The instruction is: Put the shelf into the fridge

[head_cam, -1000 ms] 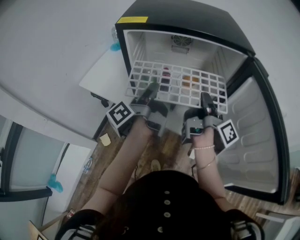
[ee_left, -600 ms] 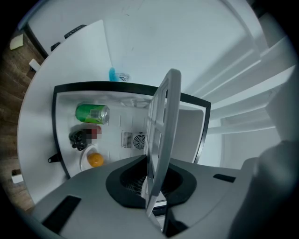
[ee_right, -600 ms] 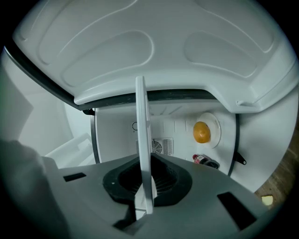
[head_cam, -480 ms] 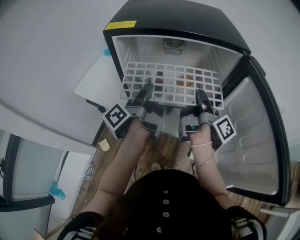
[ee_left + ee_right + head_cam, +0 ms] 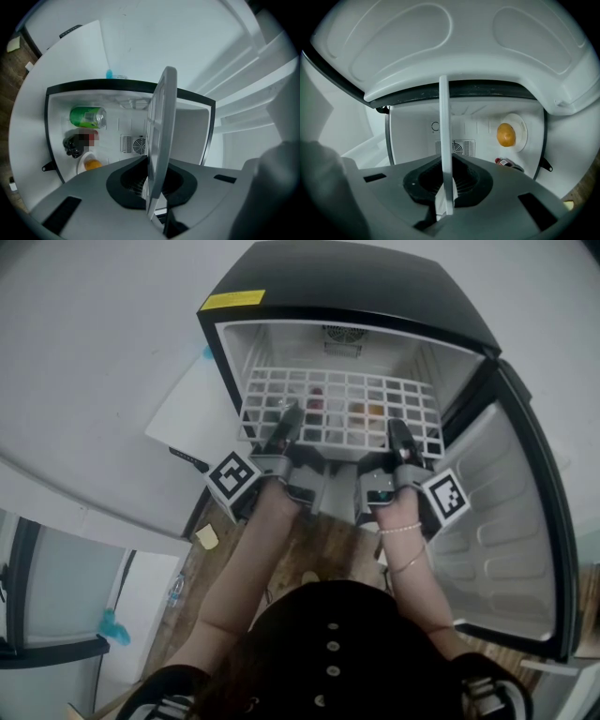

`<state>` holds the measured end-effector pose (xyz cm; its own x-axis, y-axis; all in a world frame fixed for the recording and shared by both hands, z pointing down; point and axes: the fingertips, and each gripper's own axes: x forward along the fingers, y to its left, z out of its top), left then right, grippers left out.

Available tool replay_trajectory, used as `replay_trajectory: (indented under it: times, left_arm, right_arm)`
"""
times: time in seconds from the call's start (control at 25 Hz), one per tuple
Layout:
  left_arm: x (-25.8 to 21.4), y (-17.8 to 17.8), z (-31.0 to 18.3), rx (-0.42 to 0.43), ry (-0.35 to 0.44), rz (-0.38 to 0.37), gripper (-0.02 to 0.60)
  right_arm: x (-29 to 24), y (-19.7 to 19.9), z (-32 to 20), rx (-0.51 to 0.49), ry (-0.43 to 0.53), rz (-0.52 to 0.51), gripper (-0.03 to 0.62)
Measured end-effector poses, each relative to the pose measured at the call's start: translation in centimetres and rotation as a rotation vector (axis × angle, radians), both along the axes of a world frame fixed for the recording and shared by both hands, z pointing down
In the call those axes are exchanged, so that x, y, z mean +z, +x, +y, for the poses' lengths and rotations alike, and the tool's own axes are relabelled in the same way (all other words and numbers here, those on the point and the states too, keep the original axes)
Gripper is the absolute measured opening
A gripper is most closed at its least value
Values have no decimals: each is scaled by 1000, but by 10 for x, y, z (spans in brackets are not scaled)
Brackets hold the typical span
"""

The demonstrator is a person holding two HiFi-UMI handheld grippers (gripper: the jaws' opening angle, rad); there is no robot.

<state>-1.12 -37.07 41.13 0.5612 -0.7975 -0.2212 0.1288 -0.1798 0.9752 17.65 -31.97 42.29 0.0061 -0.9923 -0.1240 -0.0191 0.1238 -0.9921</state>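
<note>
The white grid shelf (image 5: 342, 409) lies level in the mouth of the open fridge (image 5: 356, 282), its front edge at the opening. The left tongs (image 5: 289, 420) pinch that edge near the left corner, and the right tongs (image 5: 397, 432) pinch it near the right. Inside are a green can (image 5: 87, 117) and an orange (image 5: 506, 134) on a plate (image 5: 520, 132).

fridge (image 5: 375, 282) blk outside, white inside, w/ yellow label (image 5: 231, 300) on top edge; shelf (image 5: 337, 409) white, open grid pattern. left gripper (image 5: 289, 418) & right gripper (image 5: 397, 432) grey w/ blk pads, cubes w/ blk-&-white square markers. inside: green can (image 5: 87, 117), orange fruit (image 5: 506, 134) on white plate (image 5: 521, 126); floor (image 5: 309, 540) brown wood grain.
</note>
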Motion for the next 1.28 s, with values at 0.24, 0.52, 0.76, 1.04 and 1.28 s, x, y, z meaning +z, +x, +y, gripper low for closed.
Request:
replay_trajectory:
  times: [0.24,0.52,0.76,1.04,1.28]
  left_arm:
    - [-1,-1,-1,-9,2,-9,31]
    - [-2,-1,0,7,5,-32,32]
    - [-8,-3,7,22,27,-38,32]
    - [-10,-1,1,12,34,-42,32]
    - [-8,0,-1,7,33,-40,32]
  right_arm:
    - [-2,-1,0,-1,5,7,31]
    - [-3,-1,1,-4,17,-7,31]
    - [-8,-4,8,10,31,1,31]
    - [-8,-2,0,7,32,-7,31]
    - [-9,-1,1,33,35,7,31]
